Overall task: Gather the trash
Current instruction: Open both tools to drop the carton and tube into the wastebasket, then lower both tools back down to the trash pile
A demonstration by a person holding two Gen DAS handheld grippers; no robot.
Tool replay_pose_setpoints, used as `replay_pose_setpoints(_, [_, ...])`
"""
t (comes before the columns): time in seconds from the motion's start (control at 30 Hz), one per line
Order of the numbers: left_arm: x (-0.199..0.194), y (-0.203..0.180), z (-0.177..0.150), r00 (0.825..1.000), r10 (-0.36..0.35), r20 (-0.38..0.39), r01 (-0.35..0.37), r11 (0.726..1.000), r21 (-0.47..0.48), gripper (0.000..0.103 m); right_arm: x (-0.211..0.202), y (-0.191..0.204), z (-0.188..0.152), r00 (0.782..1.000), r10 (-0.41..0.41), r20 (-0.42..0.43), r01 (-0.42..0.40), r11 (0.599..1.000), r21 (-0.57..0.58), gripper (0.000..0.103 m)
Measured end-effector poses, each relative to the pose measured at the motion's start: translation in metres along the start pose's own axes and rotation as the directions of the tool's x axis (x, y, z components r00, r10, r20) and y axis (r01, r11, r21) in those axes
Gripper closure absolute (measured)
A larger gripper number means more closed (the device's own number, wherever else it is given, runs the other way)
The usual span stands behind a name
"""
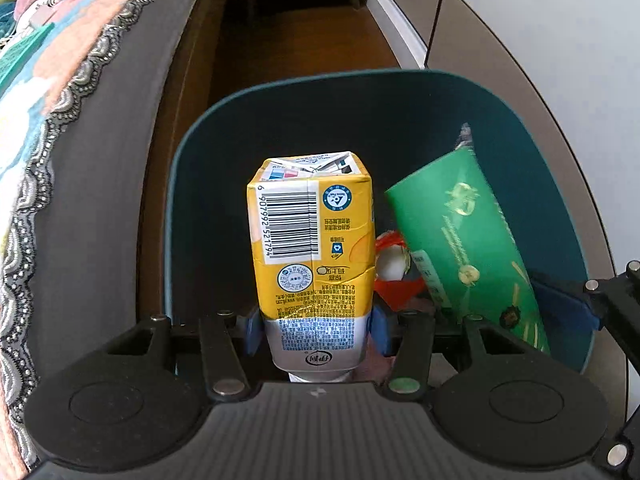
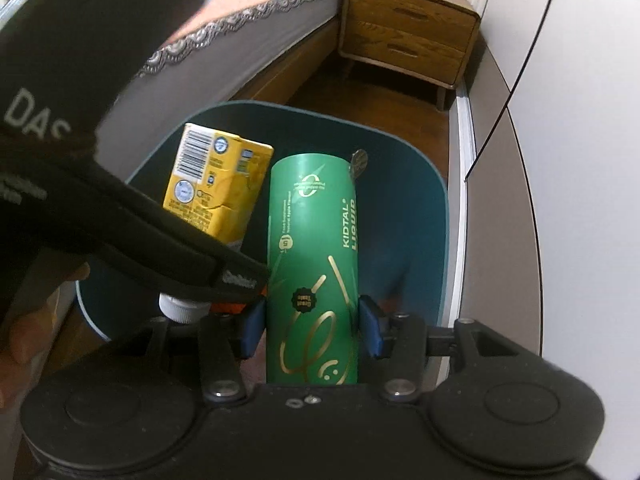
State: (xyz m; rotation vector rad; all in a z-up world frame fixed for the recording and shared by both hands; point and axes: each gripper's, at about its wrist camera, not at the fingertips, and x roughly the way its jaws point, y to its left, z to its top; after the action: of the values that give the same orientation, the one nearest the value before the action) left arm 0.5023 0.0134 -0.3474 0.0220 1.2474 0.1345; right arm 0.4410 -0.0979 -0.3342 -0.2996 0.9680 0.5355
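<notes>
Bedroom floor beside bed: left gripper clamps yellow carton, right gripper clamps green tube, both over teal bin.

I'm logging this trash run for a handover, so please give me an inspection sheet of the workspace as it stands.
Surface: wooden floor between bed and wall.
Job's things: yellow drink carton and green tube, both held over the open teal bin.
Clutter: red and white wrapper already inside the bin.
Grippers: left claw shut on the carton; right claw shut on the tube.
Cables: thin dark line running down the white wall panel; cable or seam, cannot tell.
Surroundings: bed with patterned cover, wooden nightstand.
</notes>
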Motion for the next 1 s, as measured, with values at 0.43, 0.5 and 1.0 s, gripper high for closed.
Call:
replay_pose_setpoints(0.43, [-0.003, -0.002, 0.0, 0.999, -0.032, 0.025, 0.033, 0.999, -0.027, 0.043, -0.003, -0.002, -0.012, 1.0, 0.005, 0.01, -0.005, 1.0, 0.023, 0.053])
replay_pose_setpoints(0.5, [-0.008, -0.002, -0.001, 0.998, -0.039, 0.038, 0.04, 0.999, -0.03, 0.043, -0.01, -0.004, -0.013, 0.999, 0.013, 0.031, -0.014, 0.999, 0.039, 0.052])
replay_pose_setpoints(1.0, [-0.069, -0.003, -0.028, 0.985, -0.078, 0.153, 0.08, 0.997, -0.008, 0.043, -0.07, -0.021, -0.035, 0.987, 0.033, 0.16, -0.054, 0.99, 0.127, 0.05])
